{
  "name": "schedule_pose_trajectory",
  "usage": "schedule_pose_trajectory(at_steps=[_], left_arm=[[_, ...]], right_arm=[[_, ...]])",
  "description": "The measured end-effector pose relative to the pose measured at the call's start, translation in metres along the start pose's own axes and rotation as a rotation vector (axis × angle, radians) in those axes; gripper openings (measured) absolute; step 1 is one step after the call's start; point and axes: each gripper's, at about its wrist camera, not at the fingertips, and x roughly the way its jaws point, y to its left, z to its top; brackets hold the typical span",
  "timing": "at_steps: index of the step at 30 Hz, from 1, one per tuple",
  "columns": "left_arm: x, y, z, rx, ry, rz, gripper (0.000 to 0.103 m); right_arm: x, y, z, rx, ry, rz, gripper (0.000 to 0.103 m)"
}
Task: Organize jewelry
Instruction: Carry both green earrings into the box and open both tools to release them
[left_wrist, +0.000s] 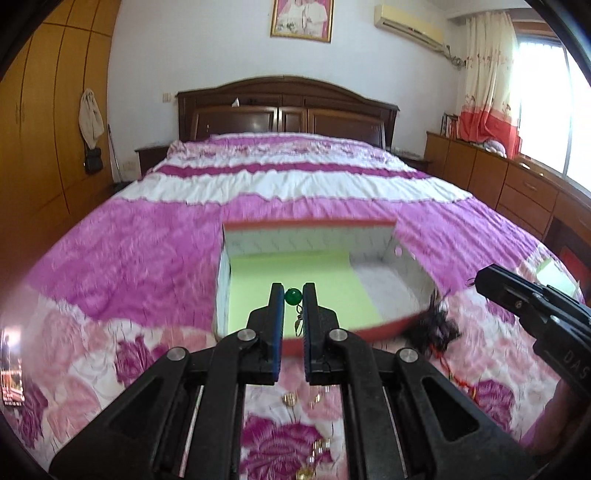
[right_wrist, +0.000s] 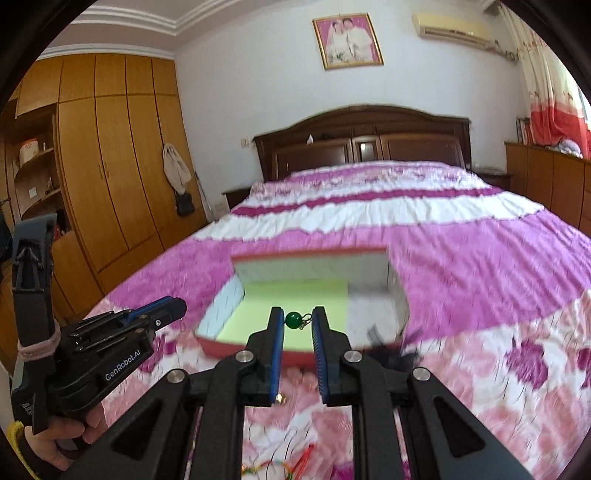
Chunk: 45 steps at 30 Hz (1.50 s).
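Left wrist view shows your left gripper (left_wrist: 293, 288) narrowed onto a green bead earring (left_wrist: 293, 296), pinched by the round bead alone, with its small charm hanging loose below. A smooth ball between flat pads can squirt out if you loosen or twist, and it would probably land on the busy pink bedspread (left_wrist: 147, 240), where it would be hard to spot. Your right gripper (right_wrist: 297, 314) is closed on the matching earring (right_wrist: 293, 319), bead against its left finger and wire hook toward the right one, so that hook could bend under more squeeze or catch on the pad at release. Both earrings hang over the near part of the open red box (left_wrist: 310, 223), above its near rim. Release too near that rim and they may fall outside it. Inside the box you have a pale green sheet (left_wrist: 295, 266) over the left part of the floor and bare white on the right. I can see no jewelry in it. A black feathery piece (left_wrist: 436, 328) lies just beside the box's near right corner. Gold beads (left_wrist: 290, 398), pearls (left_wrist: 314, 452) and a coloured cord (right_wrist: 291, 463) lie loose on the bedspread nearest you.
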Motion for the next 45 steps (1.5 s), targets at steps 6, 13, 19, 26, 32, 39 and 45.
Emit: schedule_pose_trajectory(at_steps=[6,13,19,26,32,39,45], left_arm=[[0.009,0.002,0.020,-0.003,-0.056,0.023,0.001],[0.030,0.005,0.037,0.000,-0.104,0.037,0.001],[0.057,0.005,0.040,-0.013,-0.098,0.044,0.001],[0.098,0.002,0.033,-0.015,-0.031,0.055,0.001],[0.129,0.005,0.015,-0.025,0.074,0.068,0.001],[0.154,0.008,-0.003,-0.035,0.193,0.074,0.001],[0.165,0.008,-0.013,-0.035,0.246,0.084,0.001]], right_arm=[[0.005,-0.004,0.022,-0.016,-0.063,-0.014,0.017],[0.025,-0.012,0.040,-0.018,-0.116,-0.024,0.017],[0.056,-0.023,0.045,-0.010,-0.116,-0.047,0.017],[0.097,-0.039,0.041,-0.004,-0.062,-0.090,0.017],[0.128,-0.051,0.028,0.013,0.025,-0.126,0.017],[0.157,-0.061,0.008,0.013,0.134,-0.159,0.017],[0.171,-0.064,-0.001,0.012,0.190,-0.176,0.017]])
